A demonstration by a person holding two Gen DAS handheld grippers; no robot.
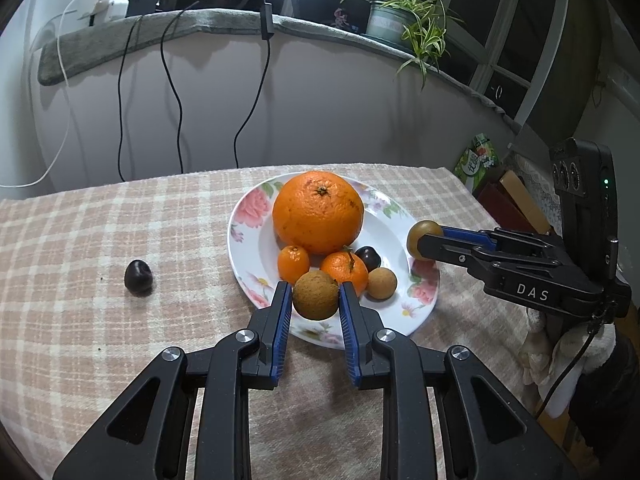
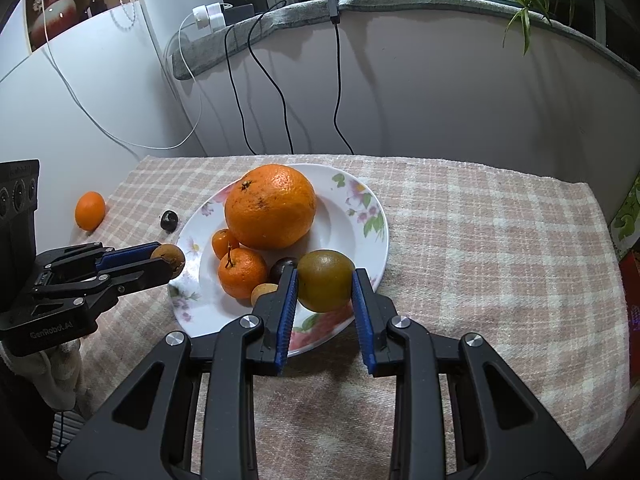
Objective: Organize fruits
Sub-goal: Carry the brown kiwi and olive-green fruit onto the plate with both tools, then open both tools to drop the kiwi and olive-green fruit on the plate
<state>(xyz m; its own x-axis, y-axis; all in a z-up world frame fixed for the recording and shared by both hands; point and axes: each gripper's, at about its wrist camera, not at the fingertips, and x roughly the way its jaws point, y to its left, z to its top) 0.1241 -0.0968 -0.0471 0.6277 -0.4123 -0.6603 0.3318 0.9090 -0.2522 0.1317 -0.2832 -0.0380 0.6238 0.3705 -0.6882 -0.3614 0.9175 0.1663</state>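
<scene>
Left gripper: narrowly set, its blue pads clamped on a brown rough-skinned longan, held over the near rim of the flowered plate. Seen from the right wrist camera, the same gripper is noted at the plate's left rim with the fruit at its tip.

Right gripper: narrowly set too, clenched on a smooth olive-brown fruit, held above the plate's near right rim. From the left wrist camera it is seen at the plate's right edge.

Just beyond the left gripper, on the plate: a second longan to the right, a small mandarin with stem, a smaller mandarin to the left, a dark cherry. Farther back, a large orange is set on the plate.

Off the plate, on the checked cloth of the table: a dark cherry well to the left of the left gripper; a further mandarin is seen beyond the left gripper only from the right wrist camera.

Writing read: "DAS" on the right gripper's body; "GenRobot.AI" on the left gripper's body.

Far: dark cables hung down the wall, a potted plant on the ledge.
</scene>
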